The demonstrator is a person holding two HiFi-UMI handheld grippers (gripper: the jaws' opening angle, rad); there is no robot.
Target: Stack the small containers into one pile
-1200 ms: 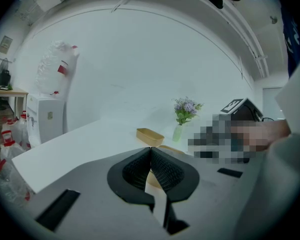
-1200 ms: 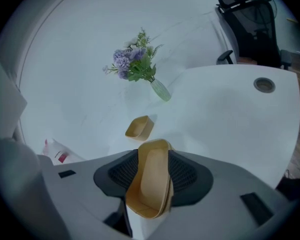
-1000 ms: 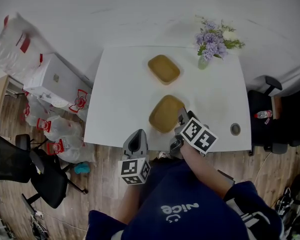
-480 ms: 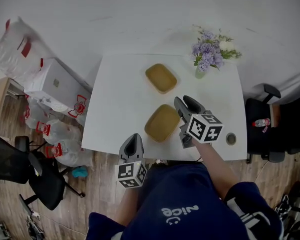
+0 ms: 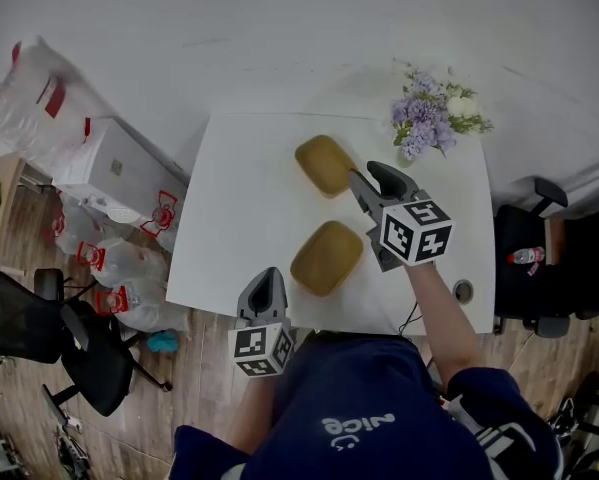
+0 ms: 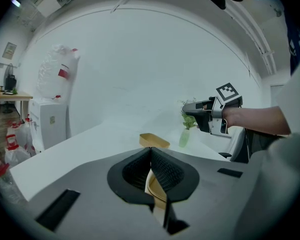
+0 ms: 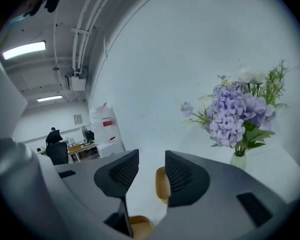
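Two tan oblong containers lie on the white table (image 5: 239, 208). The far container (image 5: 323, 163) sits toward the back; the near container (image 5: 326, 257) sits close to the front edge. My right gripper (image 5: 370, 177) hangs open above the table, just right of the far container, which peeks between its pads (image 7: 161, 184). My left gripper (image 5: 267, 286) is shut and empty at the table's front edge, left of the near container (image 6: 155, 188). The far container (image 6: 154, 140) shows beyond the left jaws.
A vase of purple flowers (image 5: 426, 120) stands at the back right corner, near the right gripper. A round grommet (image 5: 464, 290) sits at the front right. White boxes and bags (image 5: 109, 168) and a black chair (image 5: 39, 328) stand on the floor to the left.
My right gripper has lifted away from the near container and travelled toward the back, now beside the far container. The left gripper has stayed at the front edge.
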